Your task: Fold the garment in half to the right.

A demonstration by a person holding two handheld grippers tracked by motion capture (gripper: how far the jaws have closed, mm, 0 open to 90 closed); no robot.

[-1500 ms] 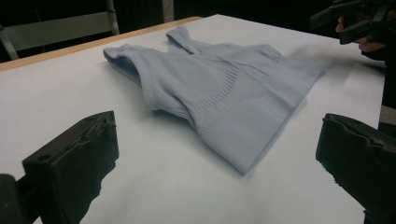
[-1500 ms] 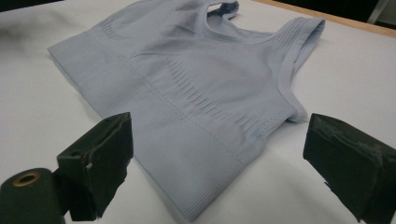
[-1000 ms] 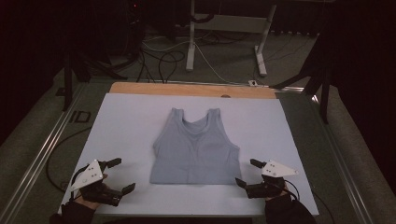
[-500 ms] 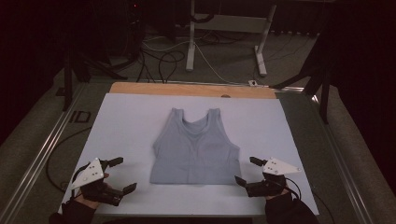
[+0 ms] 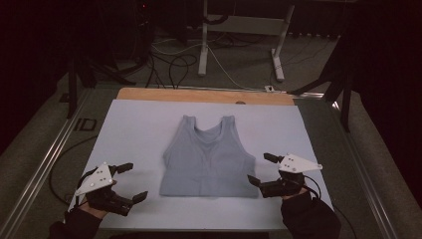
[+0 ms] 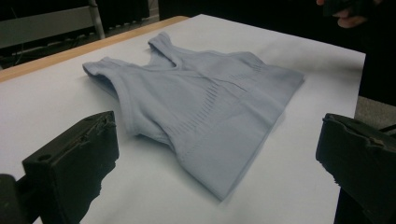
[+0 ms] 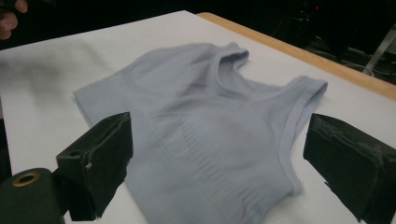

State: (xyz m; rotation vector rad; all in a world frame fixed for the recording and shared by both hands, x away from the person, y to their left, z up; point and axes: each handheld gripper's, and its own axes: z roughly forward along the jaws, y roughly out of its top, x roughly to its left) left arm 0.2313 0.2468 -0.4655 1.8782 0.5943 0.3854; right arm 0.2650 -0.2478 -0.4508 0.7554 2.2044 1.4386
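While both hands rest low, each wide-jawed tool point(image 5: 133, 181) point(image 5: 260, 169) flanks the tank top point(image 5: 207, 158).

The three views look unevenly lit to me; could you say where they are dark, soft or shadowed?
High view: the white table cover is lit, the floor beyond nearly black. Left gripper view: the grey top is sharp, the near jaws soft. Right gripper view: a blurred dark shadow lies on the cover at upper left.

Left gripper point(image 5: 133, 181) low at near-left, jaws spread wide. Right gripper point(image 5: 260, 169) low at near-right, jaws likewise wide apart, both aimed inward.
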